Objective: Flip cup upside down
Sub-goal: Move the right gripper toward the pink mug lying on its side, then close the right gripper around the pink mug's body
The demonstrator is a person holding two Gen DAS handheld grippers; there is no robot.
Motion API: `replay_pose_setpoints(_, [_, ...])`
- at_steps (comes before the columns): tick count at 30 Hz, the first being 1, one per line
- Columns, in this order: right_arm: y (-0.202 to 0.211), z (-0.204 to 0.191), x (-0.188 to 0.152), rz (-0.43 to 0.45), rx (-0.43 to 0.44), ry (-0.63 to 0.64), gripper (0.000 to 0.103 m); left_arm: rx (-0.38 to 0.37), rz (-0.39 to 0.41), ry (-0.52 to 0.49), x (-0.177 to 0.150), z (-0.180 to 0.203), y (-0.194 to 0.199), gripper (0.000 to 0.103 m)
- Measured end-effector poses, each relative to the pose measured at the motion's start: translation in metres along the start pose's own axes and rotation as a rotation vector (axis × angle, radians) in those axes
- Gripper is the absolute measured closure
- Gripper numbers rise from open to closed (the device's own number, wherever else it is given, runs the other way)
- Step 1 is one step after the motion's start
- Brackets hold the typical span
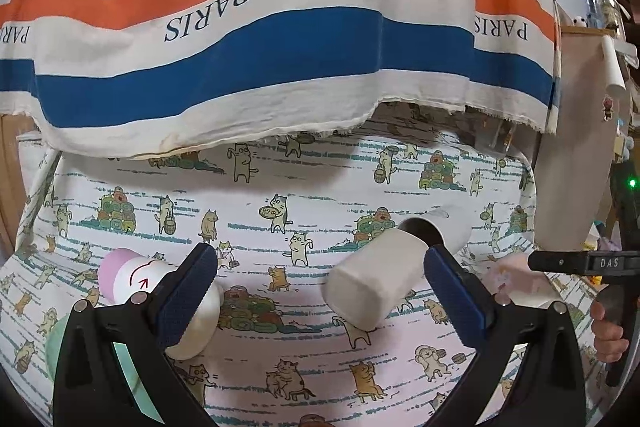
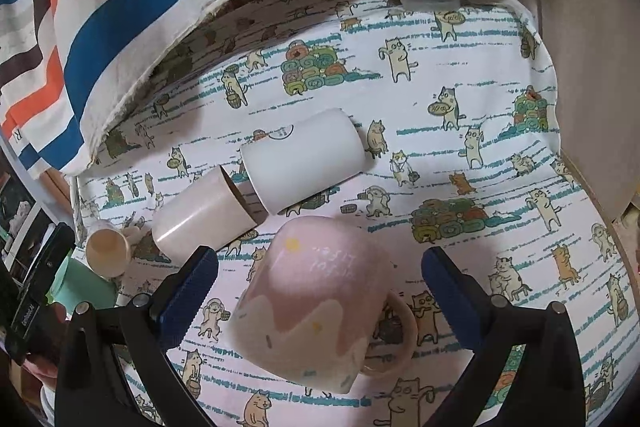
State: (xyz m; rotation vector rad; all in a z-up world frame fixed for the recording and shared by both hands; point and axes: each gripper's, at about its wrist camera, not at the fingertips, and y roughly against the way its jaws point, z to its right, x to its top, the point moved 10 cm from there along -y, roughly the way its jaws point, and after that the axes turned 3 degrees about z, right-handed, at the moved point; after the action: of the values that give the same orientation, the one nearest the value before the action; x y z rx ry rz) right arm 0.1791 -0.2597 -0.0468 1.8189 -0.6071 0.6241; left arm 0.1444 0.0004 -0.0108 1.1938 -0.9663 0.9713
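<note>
While the right gripper [image 2: 320,291] hovers over the cat-print tablecloth [image 2: 480,155] with its jaws spread wide, the pink mug [image 2: 316,303] sits between its blue pads [image 2: 188,291] and touches neither one. The mug stands mouth-down with its flat base facing up (a yellow dot and faint white lettering show near the top), and its handle [image 2: 400,339] juts toward four o'clock in the right wrist view.

Beyond the mug, at about eleven o'clock from it, a beige cup [image 2: 200,215] lies on its side, and a white cup [image 2: 304,163] lies on its side at twelve o'clock, its base end just beside the beige cup's open mouth. A small tan cup [image 2: 108,251] rests at nine o'clock near the frame edge, with a mint-green object [image 2: 84,291] just below it. A striped cloth [image 2: 132,27] printed in orange, blue and brown hangs over the far edge of the table.

In the left wrist view, the left gripper [image 1: 320,295] is also wide open and holds nothing. A beige cup [image 1: 376,283] lies on its side between the fingers, nearer the right-hand pad [image 1: 456,299]; whether it touches that pad I cannot tell. A white-and-pink tumbler [image 1: 136,279] lies at nine o'clock, partly hidden behind the left-hand pad. The other handheld gripper's black body [image 1: 584,263] shows at three o'clock.
</note>
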Motion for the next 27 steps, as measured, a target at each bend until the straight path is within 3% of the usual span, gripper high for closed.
replay_pose_setpoints(6, [-0.003,0.007,0.0,0.019,-0.049,-0.033,0.0,-0.002,0.0,-0.03,-0.002,0.007,-0.001,0.0])
replay_pose_setpoints(11, [-0.017,-0.004,-0.01,-0.052,-0.007,-0.013,0.0,0.0,0.004,-0.035,-0.002,0.008,0.0,0.0])
replay_pose_setpoints(17, [-0.041,-0.006,-0.031,-0.169,-0.04,0.007,0.006,-0.008,-0.003,-0.028,-0.003,0.009,0.0,0.0])
replay_pose_setpoints(27, [-0.029,-0.01,-0.023,-0.108,-0.073,0.042,0.017,-0.006,0.004,-0.057,-0.003,0.015,0.003,0.0])
